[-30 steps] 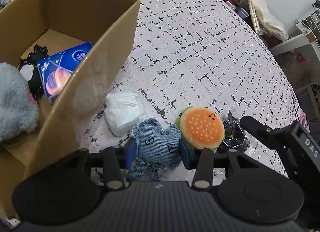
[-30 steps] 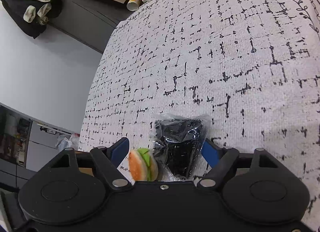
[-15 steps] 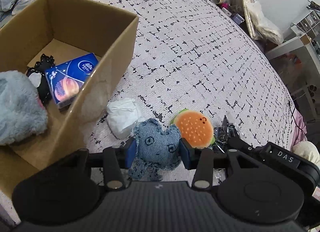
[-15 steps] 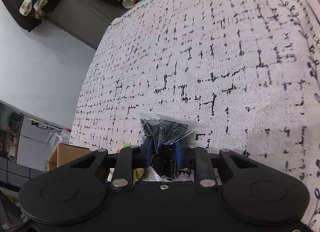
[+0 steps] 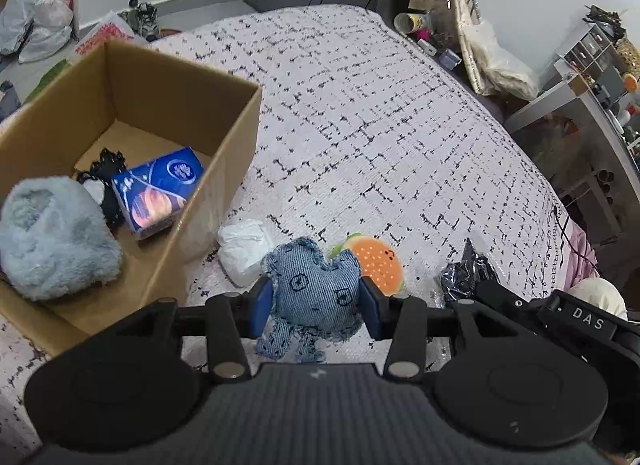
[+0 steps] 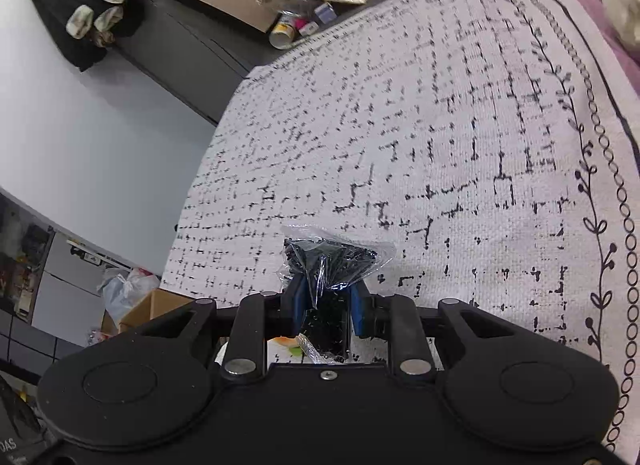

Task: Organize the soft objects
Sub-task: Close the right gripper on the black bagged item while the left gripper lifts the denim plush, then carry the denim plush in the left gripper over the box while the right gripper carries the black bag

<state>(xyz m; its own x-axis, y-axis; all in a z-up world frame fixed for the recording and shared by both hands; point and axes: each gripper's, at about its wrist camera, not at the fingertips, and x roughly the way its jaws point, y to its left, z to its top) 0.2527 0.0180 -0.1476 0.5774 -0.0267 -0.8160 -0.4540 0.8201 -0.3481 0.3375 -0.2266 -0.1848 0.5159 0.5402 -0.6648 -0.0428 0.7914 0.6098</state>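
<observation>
My left gripper is shut on a blue denim plush toy, held clear of the patterned bedspread. Just behind it on the bed lie a burger plush and a crumpled white bundle. My right gripper is shut on a clear plastic bag of black stuff, lifted off the bed; the same bag and that gripper's body show at the right of the left wrist view. A cardboard box to the left holds a fluffy blue plush, a blue tissue pack and a black lace item.
The bed's far edge borders a dark cabinet with clutter, cups and bags. Shelving stands at the right. Plastic bags lie on the floor beyond the box. A cream object and pink sheet sit at the bed's right edge.
Both grippers have risen from the bed with their loads. The right gripper's jaws went from wide around the black bag to shut on it. The burger plush stayed on the bed.
</observation>
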